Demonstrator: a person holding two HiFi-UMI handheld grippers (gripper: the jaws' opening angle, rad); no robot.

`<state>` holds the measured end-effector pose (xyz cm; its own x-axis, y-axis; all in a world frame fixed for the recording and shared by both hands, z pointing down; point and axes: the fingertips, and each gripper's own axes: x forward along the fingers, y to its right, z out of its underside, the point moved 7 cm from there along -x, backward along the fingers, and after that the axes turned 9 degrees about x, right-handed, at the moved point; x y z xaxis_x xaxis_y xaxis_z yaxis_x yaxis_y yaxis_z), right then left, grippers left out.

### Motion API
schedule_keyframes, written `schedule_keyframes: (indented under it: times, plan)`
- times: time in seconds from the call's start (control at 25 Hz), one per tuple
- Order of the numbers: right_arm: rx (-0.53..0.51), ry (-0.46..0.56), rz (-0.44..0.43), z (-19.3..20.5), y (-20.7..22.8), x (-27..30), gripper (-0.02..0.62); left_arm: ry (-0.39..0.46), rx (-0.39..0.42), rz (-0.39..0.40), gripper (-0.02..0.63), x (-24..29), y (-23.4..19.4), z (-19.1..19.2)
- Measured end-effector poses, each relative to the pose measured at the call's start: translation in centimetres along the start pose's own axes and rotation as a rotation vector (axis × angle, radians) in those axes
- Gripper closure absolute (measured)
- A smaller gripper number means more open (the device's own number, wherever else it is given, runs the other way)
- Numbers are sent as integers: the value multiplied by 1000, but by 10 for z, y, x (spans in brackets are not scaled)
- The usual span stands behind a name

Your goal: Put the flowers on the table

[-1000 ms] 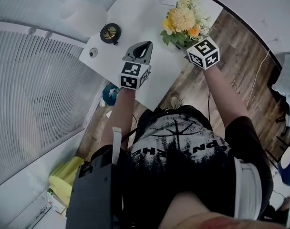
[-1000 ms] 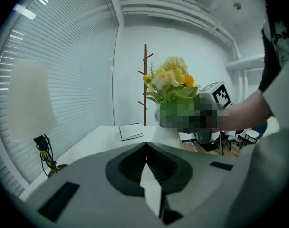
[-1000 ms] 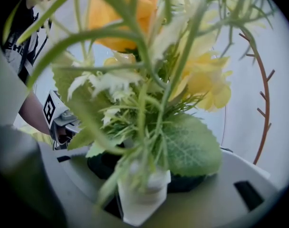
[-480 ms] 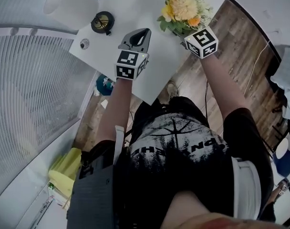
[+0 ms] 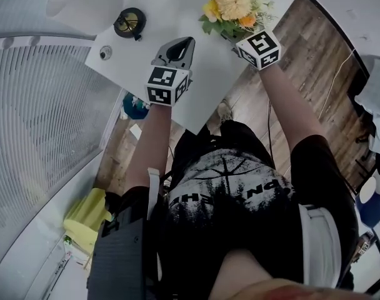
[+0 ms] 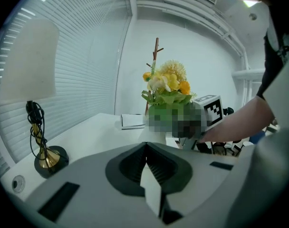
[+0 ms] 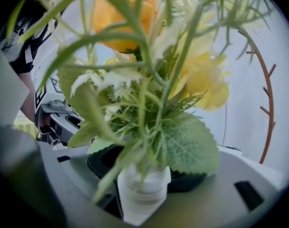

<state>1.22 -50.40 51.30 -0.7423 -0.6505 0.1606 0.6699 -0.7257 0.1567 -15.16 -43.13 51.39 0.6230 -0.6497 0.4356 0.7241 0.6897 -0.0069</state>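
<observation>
A bunch of yellow and orange flowers with green leaves (image 5: 230, 5) stands upright in a small white vase (image 7: 142, 189) over the white table (image 5: 196, 80), near its right edge. My right gripper (image 5: 240, 37) is shut on the vase, leaves filling the right gripper view (image 7: 142, 194). I cannot tell whether the vase touches the tabletop. My left gripper (image 5: 184, 45) hovers over the table's middle, left of the flowers, jaws together and empty (image 6: 151, 184). From there the flowers (image 6: 167, 87) show ahead, with the right gripper's marker cube (image 6: 210, 109) beside them.
A lamp with a gold stem and black foot (image 5: 129, 22) (image 6: 47, 158) and a white shade (image 5: 77, 2) stands at the table's left. A small round fitting (image 5: 104, 53) lies near that edge. A white box (image 6: 132, 121) sits at the far end. Wooden floor (image 5: 302, 55) lies right of the table.
The table, flowers and both grippers have slid up and left in the head view. The right gripper still holds the flowers; the left gripper keeps its place beside them.
</observation>
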Motion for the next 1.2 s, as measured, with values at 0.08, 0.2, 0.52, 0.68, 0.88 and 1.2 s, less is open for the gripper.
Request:
schedule_keyframes:
  times: [0.08, 0.2, 0.52, 0.68, 0.88, 1.2]
  plan:
    - [4, 3, -4, 2, 3, 6, 347, 1, -22, -2, 595, 2, -5, 5]
    - [21, 16, -18, 6, 6, 11, 347, -2, -31, -1, 595, 4, -8, 10]
    - [14, 16, -22, 4, 5, 11, 347, -6, -45, 10, 595, 5, 0, 13]
    - [24, 14, -31, 5, 5, 12, 347, -4, -47, 11, 594, 7, 0, 12]
    - [41, 5, -38, 6, 6, 11, 333, 0, -47, 7, 595, 6, 2, 10]
    - [62, -39, -11, 11, 8, -4, 325, 24, -50, 6, 595, 8, 10, 2]
